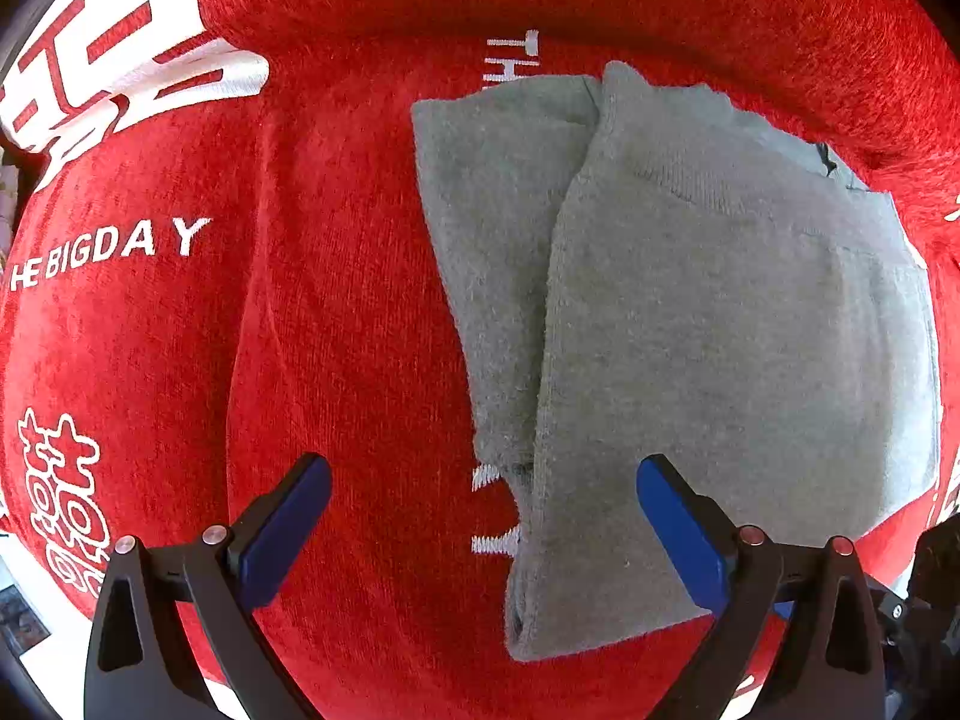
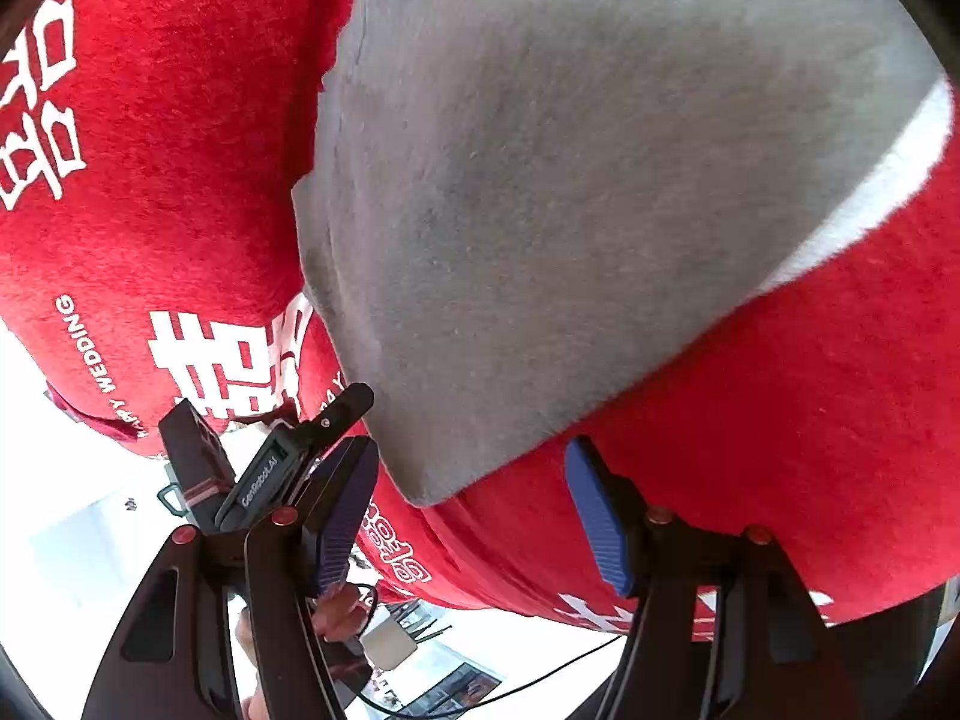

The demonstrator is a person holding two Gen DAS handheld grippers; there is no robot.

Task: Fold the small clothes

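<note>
In the left wrist view, the left gripper (image 1: 483, 531) hangs just above the cloth (image 1: 336, 312), its jaws spread wide and holding nothing. One blue pad (image 1: 285, 534) sits over bare red pile; the other pad (image 1: 681, 531) lies over the near end of the garment (image 1: 708, 324). This grey knit piece lies folded on the red cloth, a narrower layer (image 1: 480, 252) showing along its left side under the upper flap. White embroidered letters (image 1: 114, 252) reading "BIGDAY" and large white characters (image 1: 120, 60) mark the cloth farther left and beyond. In the right wrist view, the right gripper (image 2: 474, 501) also has its jaws wide apart and empty, close over the garment's (image 2: 570, 210) near rounded corner. A white band (image 2: 882, 180) edges the grey fabric on the right. The left gripper's (image 2: 336, 420) black body shows at lower left, and past the cloth's (image 2: 780, 420) edge lies a pale surface (image 2: 72, 540) with a cable (image 2: 540, 681).
</note>
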